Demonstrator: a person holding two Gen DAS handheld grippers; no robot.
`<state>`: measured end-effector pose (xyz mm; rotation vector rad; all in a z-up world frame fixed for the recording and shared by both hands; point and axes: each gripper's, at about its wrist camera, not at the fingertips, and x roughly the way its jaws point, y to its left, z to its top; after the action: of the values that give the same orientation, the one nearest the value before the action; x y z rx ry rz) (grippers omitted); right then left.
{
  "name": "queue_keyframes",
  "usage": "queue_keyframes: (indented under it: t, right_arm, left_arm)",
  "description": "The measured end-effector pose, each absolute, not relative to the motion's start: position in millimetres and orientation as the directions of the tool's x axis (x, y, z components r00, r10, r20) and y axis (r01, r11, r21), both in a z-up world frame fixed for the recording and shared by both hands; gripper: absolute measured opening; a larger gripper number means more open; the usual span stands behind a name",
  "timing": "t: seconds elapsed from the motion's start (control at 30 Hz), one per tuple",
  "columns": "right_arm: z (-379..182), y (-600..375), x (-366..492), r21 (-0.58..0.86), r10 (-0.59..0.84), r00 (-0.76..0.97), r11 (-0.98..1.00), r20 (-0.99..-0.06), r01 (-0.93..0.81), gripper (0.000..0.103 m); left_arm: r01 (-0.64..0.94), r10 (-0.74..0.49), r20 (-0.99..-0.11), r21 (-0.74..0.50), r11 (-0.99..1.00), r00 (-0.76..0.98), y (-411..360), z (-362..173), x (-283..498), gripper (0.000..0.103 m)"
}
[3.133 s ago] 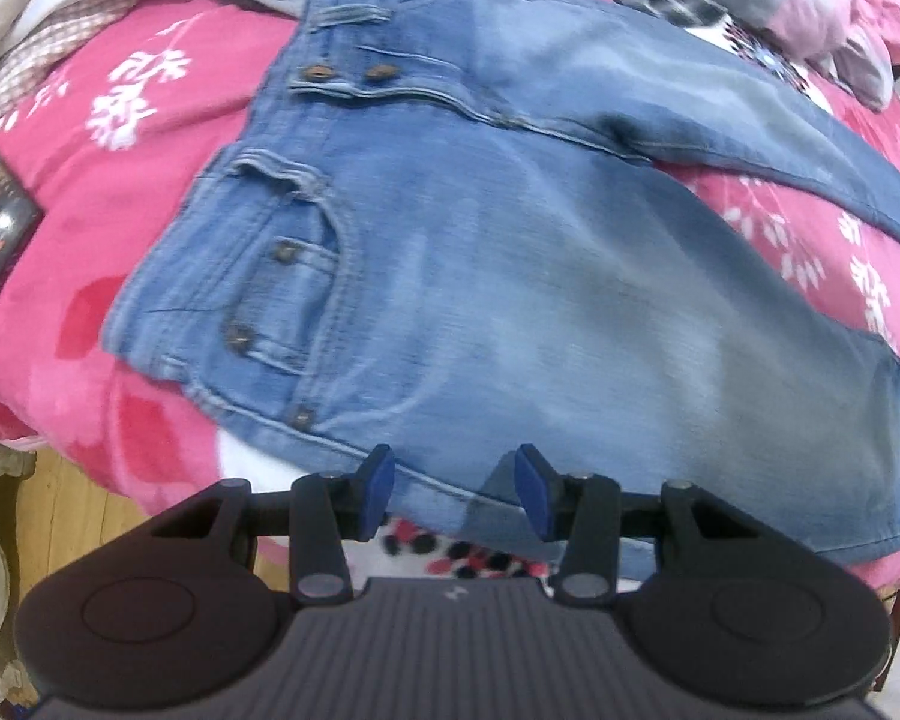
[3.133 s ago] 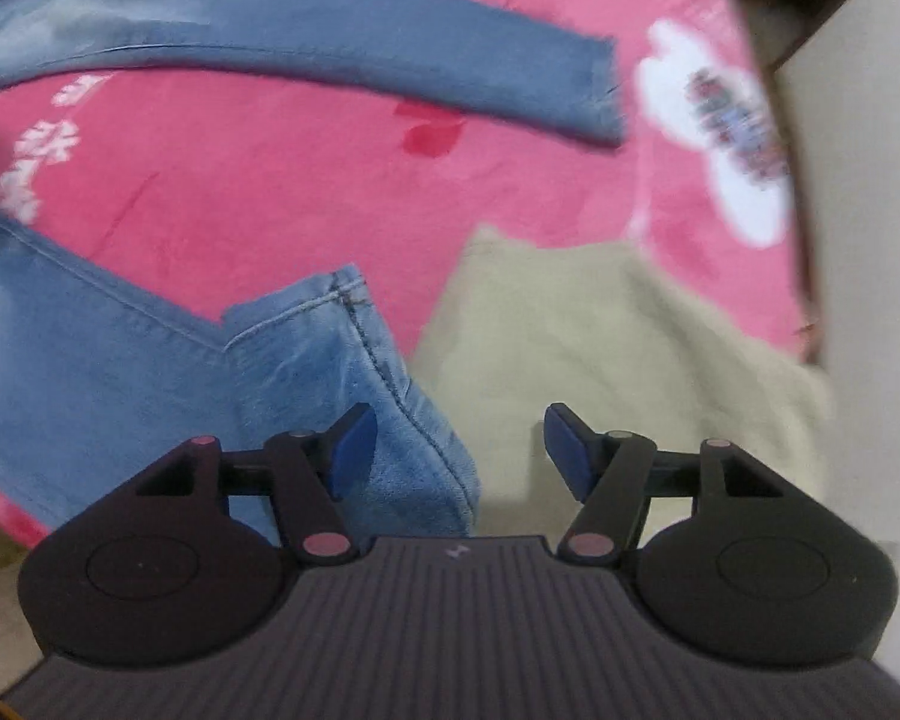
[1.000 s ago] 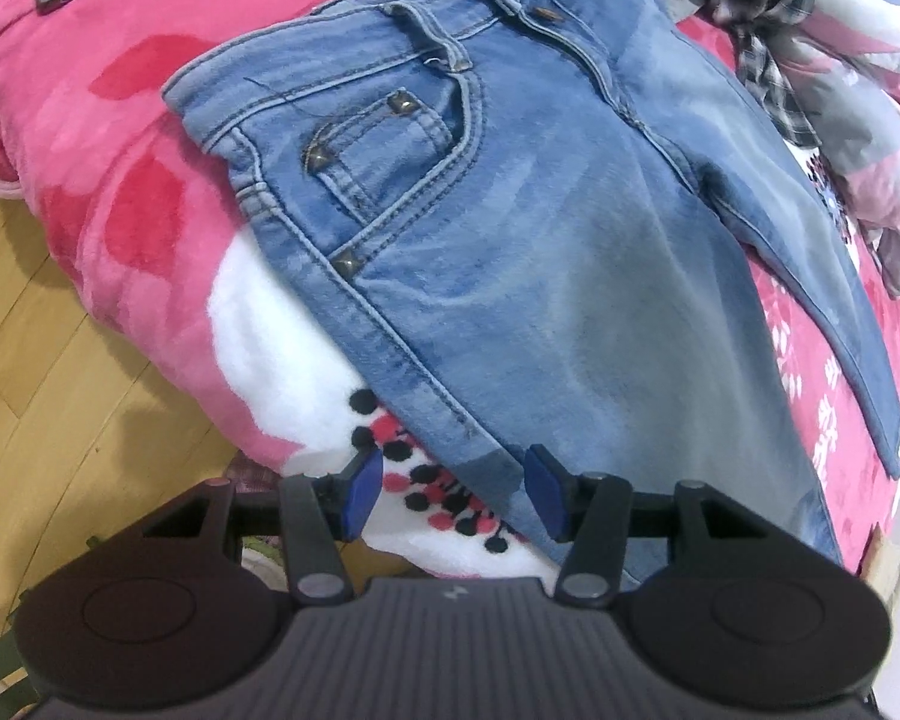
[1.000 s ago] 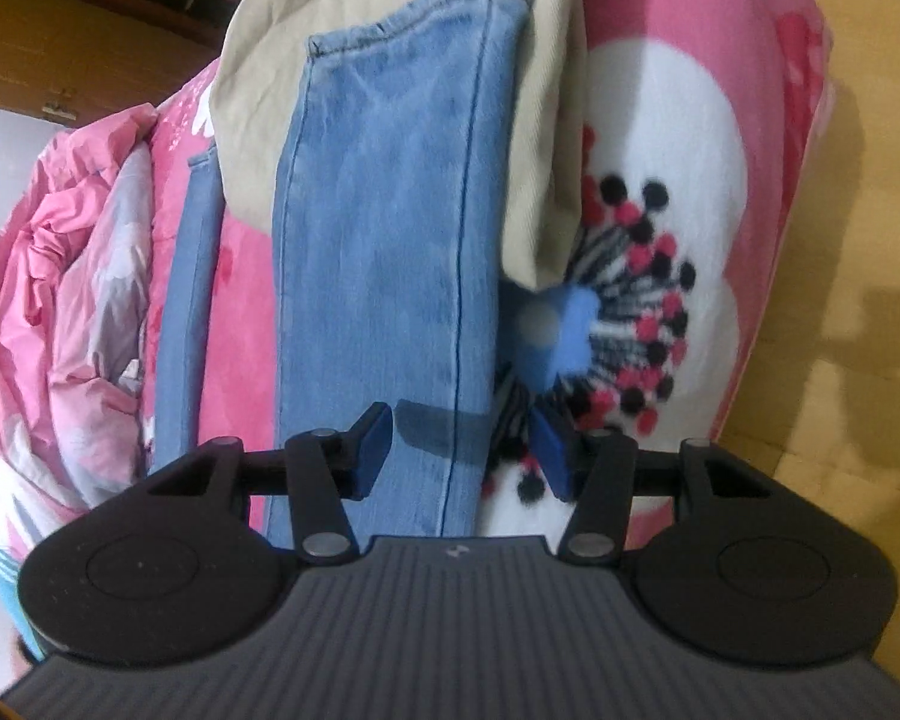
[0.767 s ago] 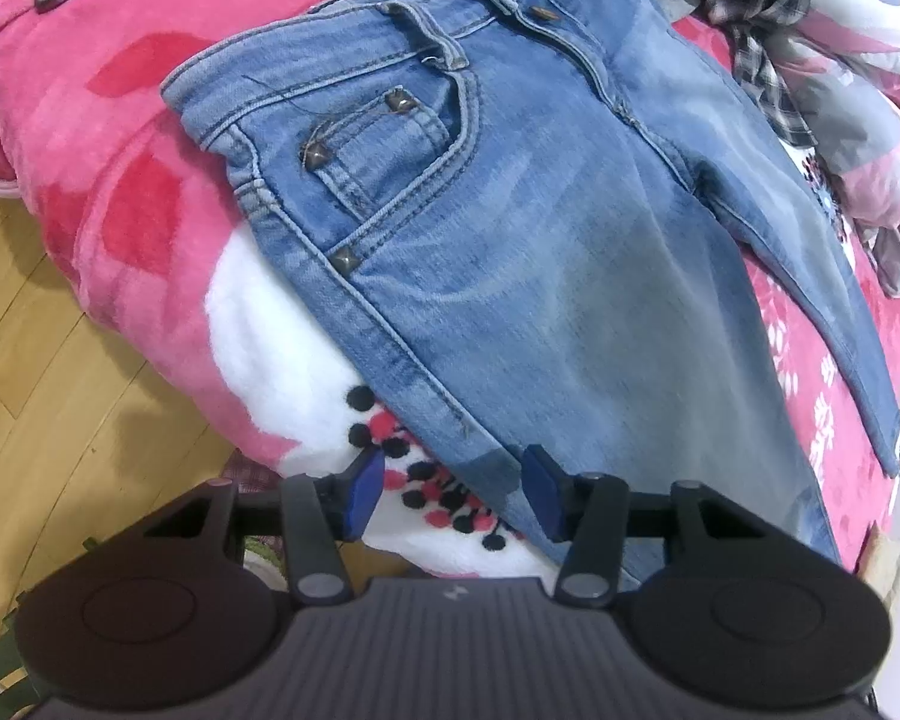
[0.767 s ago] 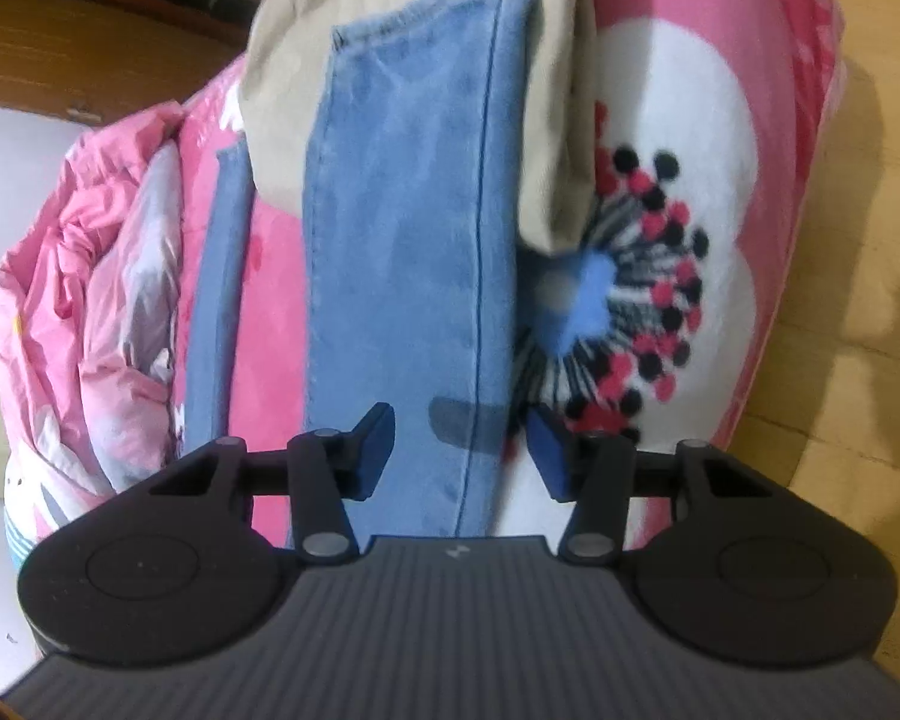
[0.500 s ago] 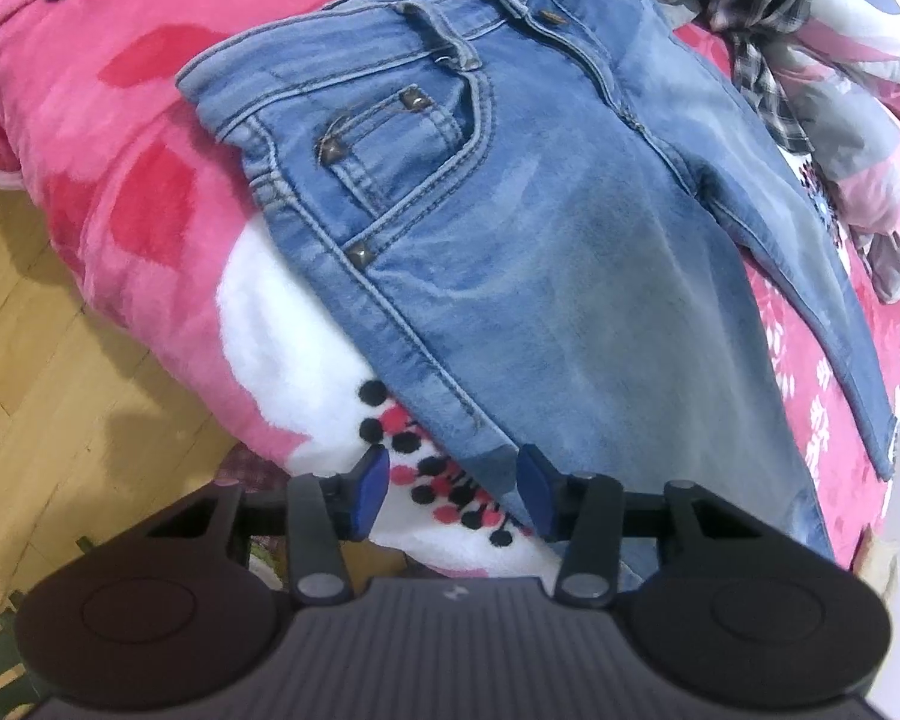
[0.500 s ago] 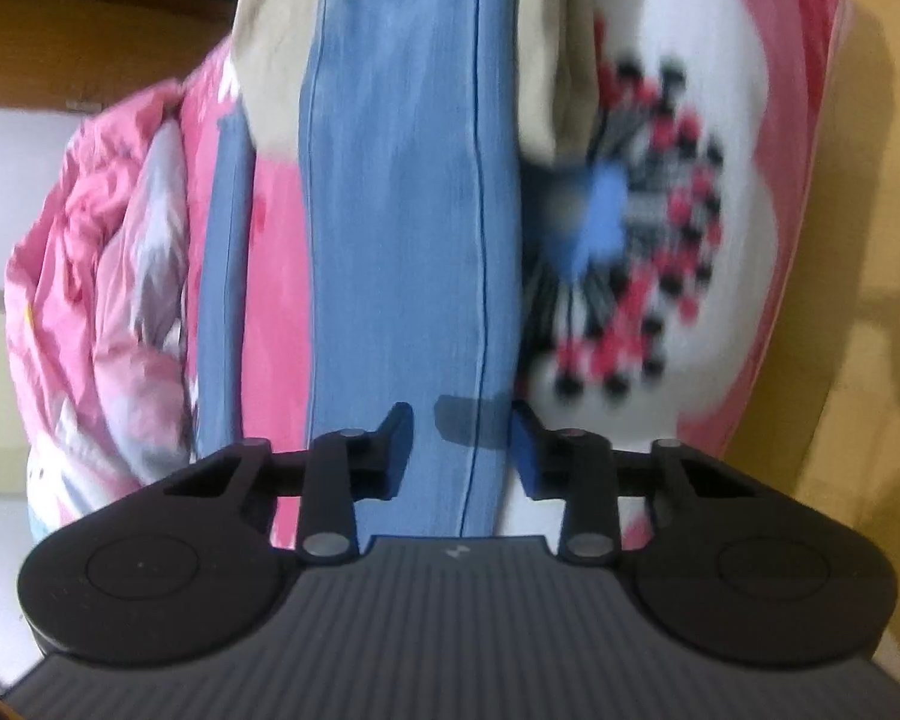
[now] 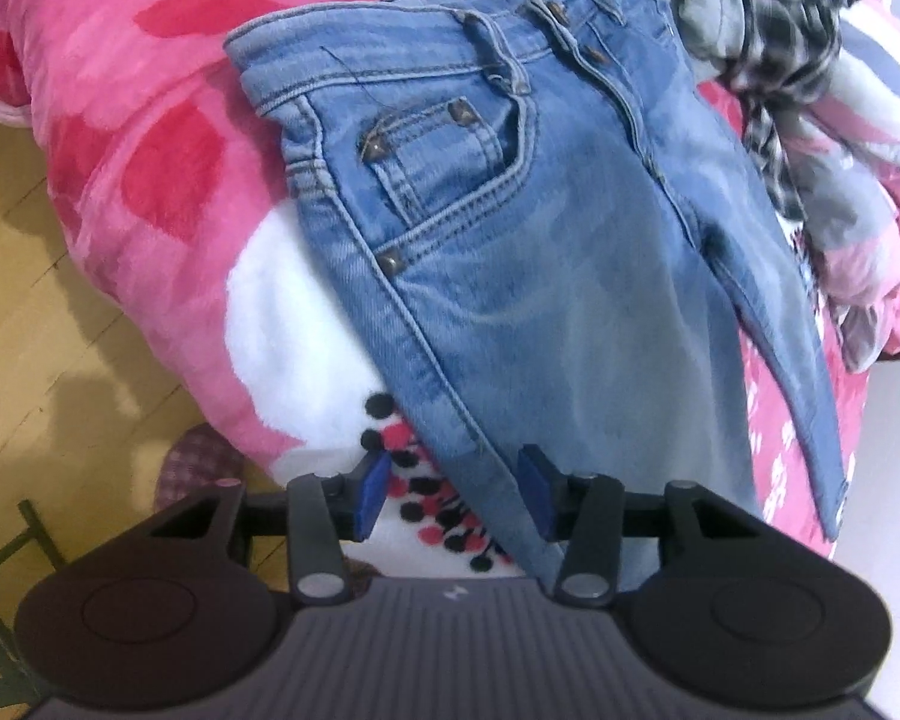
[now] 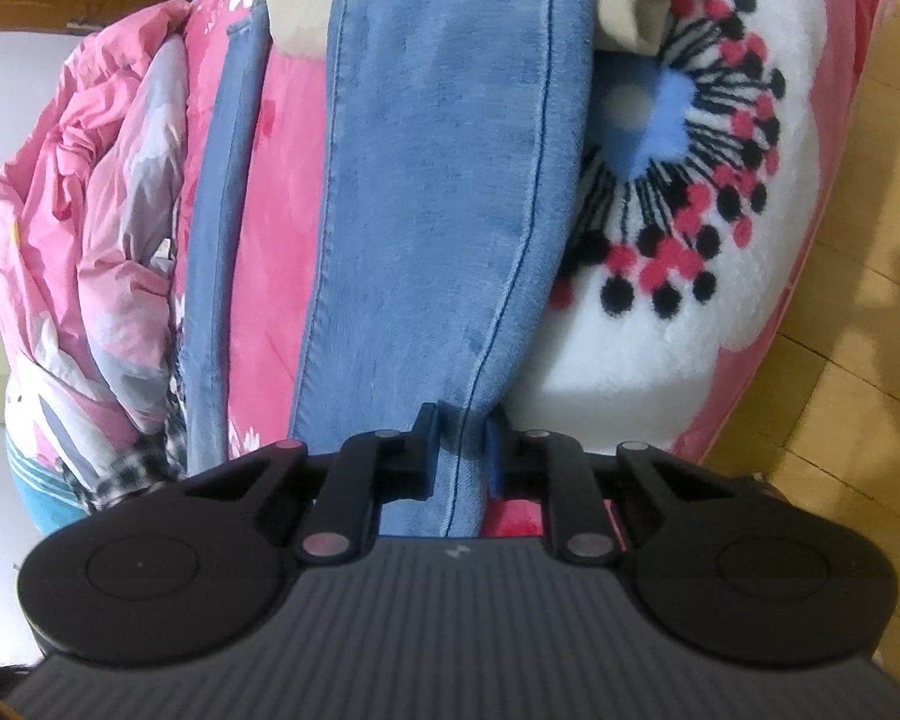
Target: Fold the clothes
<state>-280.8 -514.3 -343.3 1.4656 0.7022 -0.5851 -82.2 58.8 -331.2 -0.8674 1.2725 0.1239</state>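
A pair of blue jeans (image 9: 546, 228) lies spread on a pink flowered blanket (image 9: 126, 120), waistband at the far end. My left gripper (image 9: 453, 489) is open, its blue pads on either side of the outer side seam near the blanket's edge. In the right wrist view one jeans leg (image 10: 438, 180) runs away from me. My right gripper (image 10: 459, 450) has closed on the near edge of this leg. The other leg (image 10: 222, 192) lies to the left.
A beige garment (image 10: 630, 6) lies under the leg's far end. A checked shirt and crumpled pink bedding (image 9: 822, 120) pile at the back right. A pink quilt (image 10: 90, 228) lies left. Wooden floor (image 9: 30, 324) lies beyond the bed edge.
My right gripper moved forward and closed on the edge of the jeans leg. My left gripper moved in closer to the side seam and stays open.
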Motion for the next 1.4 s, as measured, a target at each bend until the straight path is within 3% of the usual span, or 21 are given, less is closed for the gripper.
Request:
queue_keyframes:
  t: [0.33,0.4,0.47,0.63,0.77,1.0,1.13,1.4]
  right_arm:
    - [-346.3,-517.0,-271.0,0.65,0.075,0.646,0.056,-0.759,0.757,0.016]
    - [-345.8,-517.5,-270.3,0.645,0.079,0.64,0.064,-0.764,0.762,0.016]
    - [-344.8,-517.9,-269.1,0.64,0.082,0.635,0.072,-0.768,0.765,0.016]
    - [-346.5,-525.3,-262.6,0.64,0.089,0.634,0.084,-0.768,0.764,0.016]
    - [-342.2,-525.5,-260.6,0.66,0.078,0.655,0.101,-0.752,0.745,0.015]
    - [-349.3,-530.5,-255.5,0.648,0.091,0.641,0.105,-0.762,0.755,0.014]
    - [-346.1,-530.7,-252.1,0.627,0.096,0.62,0.136,-0.779,0.767,0.01]
    - [-333.8,-529.8,-245.8,0.607,0.085,0.603,0.185,-0.793,0.773,0.004]
  left_arm:
    - [-0.626,-0.417,-0.818,-0.573,0.528,0.397,72.3,-349.3,-83.7,0.058]
    - [-0.652,-0.424,-0.801,-0.594,0.472,0.422,76.9,-349.2,-86.3,0.054]
    - [-0.659,-0.423,-0.79,-0.607,0.444,0.444,80.4,-347.2,-89.4,0.04]
    - [-0.647,-0.41,-0.775,-0.629,0.431,0.48,85.7,-341.7,-94.5,0.023]
    - [-0.626,-0.397,-0.757,-0.653,0.427,0.519,84.3,-339.6,-94.0,0.017]
    - [-0.643,-0.369,-0.755,-0.656,0.396,0.542,76.3,-348.8,-88.8,0.019]
    - [-0.641,-0.318,-0.797,-0.603,0.475,0.514,70.0,-340.6,-90.6,0.008]
    - [-0.642,-0.232,-0.849,-0.514,0.569,0.474,54.0,-318.1,-81.8,0.007]
